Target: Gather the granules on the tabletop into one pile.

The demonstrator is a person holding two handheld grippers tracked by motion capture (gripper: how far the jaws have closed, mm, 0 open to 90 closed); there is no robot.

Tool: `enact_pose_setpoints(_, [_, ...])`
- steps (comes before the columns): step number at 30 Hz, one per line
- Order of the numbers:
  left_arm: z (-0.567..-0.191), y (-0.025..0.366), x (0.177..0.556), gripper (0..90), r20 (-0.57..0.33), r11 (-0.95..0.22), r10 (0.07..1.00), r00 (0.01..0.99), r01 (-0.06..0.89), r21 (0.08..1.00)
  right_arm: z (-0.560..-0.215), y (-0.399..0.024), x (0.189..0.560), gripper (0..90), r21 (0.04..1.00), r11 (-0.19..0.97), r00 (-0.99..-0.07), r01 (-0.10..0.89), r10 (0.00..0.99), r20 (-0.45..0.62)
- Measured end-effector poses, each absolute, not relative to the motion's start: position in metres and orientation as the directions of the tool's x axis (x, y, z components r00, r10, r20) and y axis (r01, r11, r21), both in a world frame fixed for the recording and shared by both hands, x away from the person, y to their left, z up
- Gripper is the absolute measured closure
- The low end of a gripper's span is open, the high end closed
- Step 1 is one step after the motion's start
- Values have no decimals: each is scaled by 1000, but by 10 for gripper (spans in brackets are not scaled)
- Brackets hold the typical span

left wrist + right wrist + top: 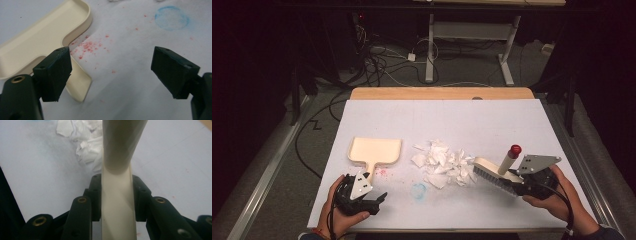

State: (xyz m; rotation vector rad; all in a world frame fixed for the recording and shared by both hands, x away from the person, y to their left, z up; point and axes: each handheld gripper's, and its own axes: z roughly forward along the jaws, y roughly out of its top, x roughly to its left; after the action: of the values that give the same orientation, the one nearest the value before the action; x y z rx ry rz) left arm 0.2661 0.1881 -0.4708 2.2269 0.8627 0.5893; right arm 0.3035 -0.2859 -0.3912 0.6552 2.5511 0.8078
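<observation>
A cream dustpan (pixel 374 150) lies flat left of centre, its short handle (pixel 79 83) pointing toward me. My left gripper (pixel 377 200) rests low on the table just right of that handle, jaws wide apart with nothing between them (pixel 111 72). A pile of torn white paper scraps (pixel 444 164) sits mid-table. My right gripper (pixel 516 181) is shut on the cream hand brush (pixel 494 172), black pads (pixel 96 195) pressing its body from both sides. The brush's bristles touch the right edge of the scraps, and its red-capped handle (pixel 514 151) tilts up.
A white sheet (pixel 472 120) covers the wooden table (pixel 442 93). A blue chalk ring (pixel 419 190) and red specks (pixel 88 46) mark the sheet near the dustpan. Beyond the table are cables (pixel 377 62) on the floor and a desk's white legs (pixel 507 55).
</observation>
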Motion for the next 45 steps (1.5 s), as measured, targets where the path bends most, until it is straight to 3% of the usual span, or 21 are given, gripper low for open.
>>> enact_pose_setpoints(27, [-475, 185, 268, 164, 158, -568, 707, 689, 421, 707, -410, -228, 324, 682, 679, 692, -855, 244, 485, -187])
enact_pose_setpoints(45, [-475, 185, 268, 163, 158, -566, 711, 685, 424, 707, -370, -255, 305, 681, 773, 603, -821, 199, 533, -205])
